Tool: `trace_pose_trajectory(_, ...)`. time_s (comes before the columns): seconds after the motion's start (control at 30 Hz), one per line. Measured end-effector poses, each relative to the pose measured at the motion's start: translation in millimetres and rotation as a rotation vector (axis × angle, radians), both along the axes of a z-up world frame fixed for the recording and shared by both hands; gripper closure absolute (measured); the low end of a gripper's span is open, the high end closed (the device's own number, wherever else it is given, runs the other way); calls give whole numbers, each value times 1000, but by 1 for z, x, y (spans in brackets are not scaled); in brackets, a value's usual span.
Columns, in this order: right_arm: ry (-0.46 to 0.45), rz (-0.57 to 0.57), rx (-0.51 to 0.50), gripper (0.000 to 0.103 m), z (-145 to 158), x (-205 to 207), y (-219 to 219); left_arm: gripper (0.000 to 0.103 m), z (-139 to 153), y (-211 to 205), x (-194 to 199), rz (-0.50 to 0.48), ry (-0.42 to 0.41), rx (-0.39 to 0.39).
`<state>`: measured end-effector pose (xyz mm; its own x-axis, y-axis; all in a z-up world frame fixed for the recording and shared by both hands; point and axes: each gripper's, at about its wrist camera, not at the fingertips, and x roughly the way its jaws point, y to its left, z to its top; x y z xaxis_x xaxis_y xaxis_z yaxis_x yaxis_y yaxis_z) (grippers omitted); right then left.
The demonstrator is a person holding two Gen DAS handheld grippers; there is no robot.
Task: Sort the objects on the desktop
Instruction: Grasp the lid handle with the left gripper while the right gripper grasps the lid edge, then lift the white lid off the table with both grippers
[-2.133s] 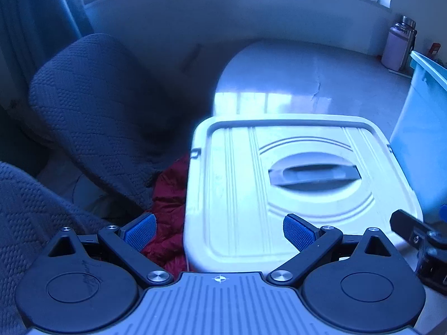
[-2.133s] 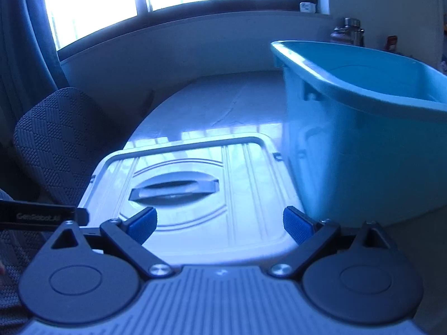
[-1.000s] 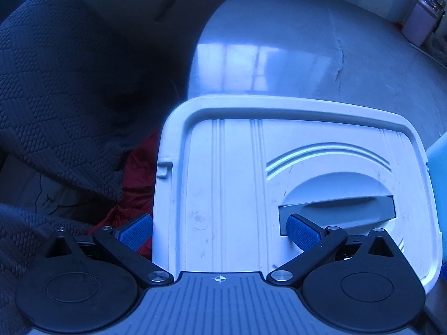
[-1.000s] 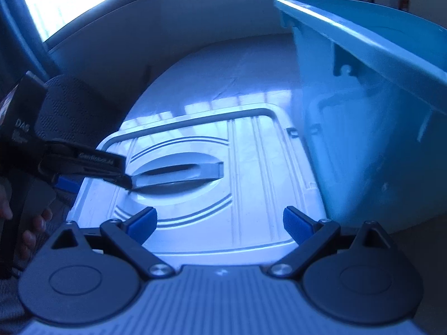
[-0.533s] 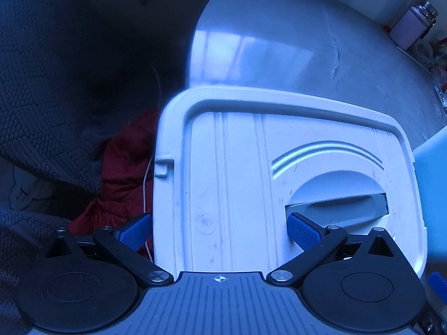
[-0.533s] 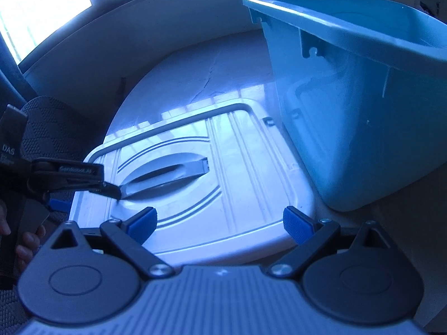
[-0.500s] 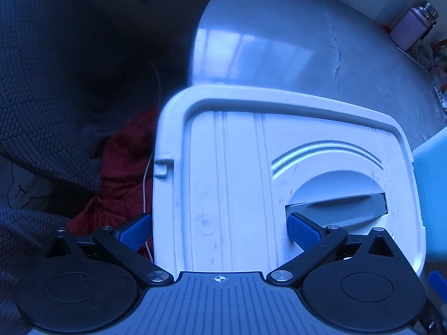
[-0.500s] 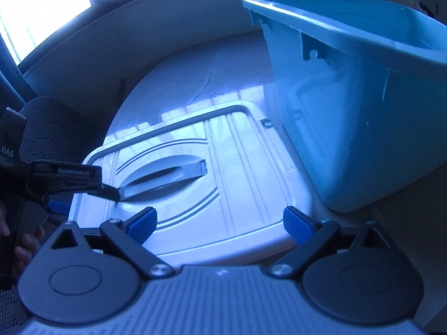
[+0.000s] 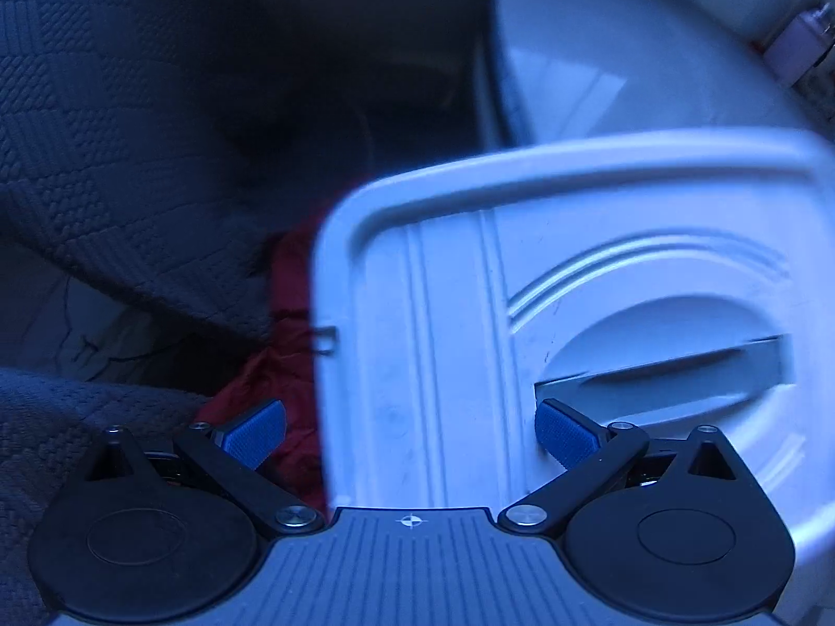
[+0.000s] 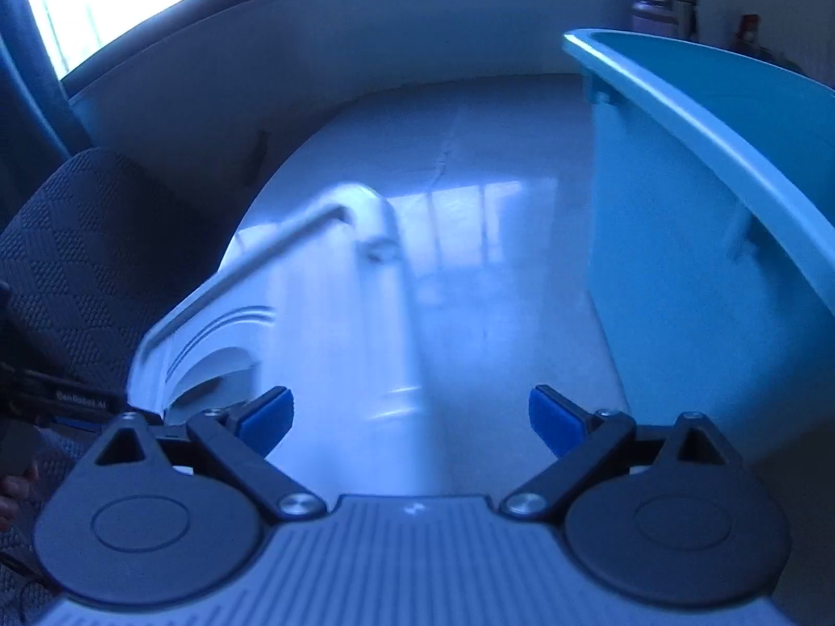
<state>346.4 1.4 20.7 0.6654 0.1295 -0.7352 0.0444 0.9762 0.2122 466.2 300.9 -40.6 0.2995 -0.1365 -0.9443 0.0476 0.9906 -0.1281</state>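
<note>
A white plastic lid (image 9: 574, 287) with a recessed handle (image 9: 663, 370) fills the left wrist view and looks motion-blurred. My left gripper (image 9: 412, 438) is open and straddles the lid's left edge. Its right fingertip (image 9: 563, 438) sits at the end of the handle recess, and its left fingertip (image 9: 255, 433) hangs outside the lid. In the right wrist view the blurred lid (image 10: 323, 313) lies at the left, with a gap to the blue bin (image 10: 704, 261). My right gripper (image 10: 412, 422) is open over the lid's near right edge, holding nothing.
The white table (image 10: 469, 156) curves away toward the wall. A dark quilted chair (image 9: 130, 130) and red cloth (image 9: 287, 339) lie left of the lid. A bottle (image 10: 663, 5) stands behind the bin. A hand holds the left gripper (image 10: 78, 396) at the left edge.
The lid has slid left, away from the blue bin, along with my left gripper at its handle. Bare table now shows between lid and bin. Both grippers remain open.
</note>
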Motion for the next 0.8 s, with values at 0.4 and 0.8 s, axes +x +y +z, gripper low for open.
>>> trace_pose_trajectory(0.4,314,425,199,2,18,112,52,35,-11,-22,13,-26,-65,-3)
trace_pose_trajectory(0.8,443,418,355,97,-10,110,38,31,6,-3,6,20,-71,-101)
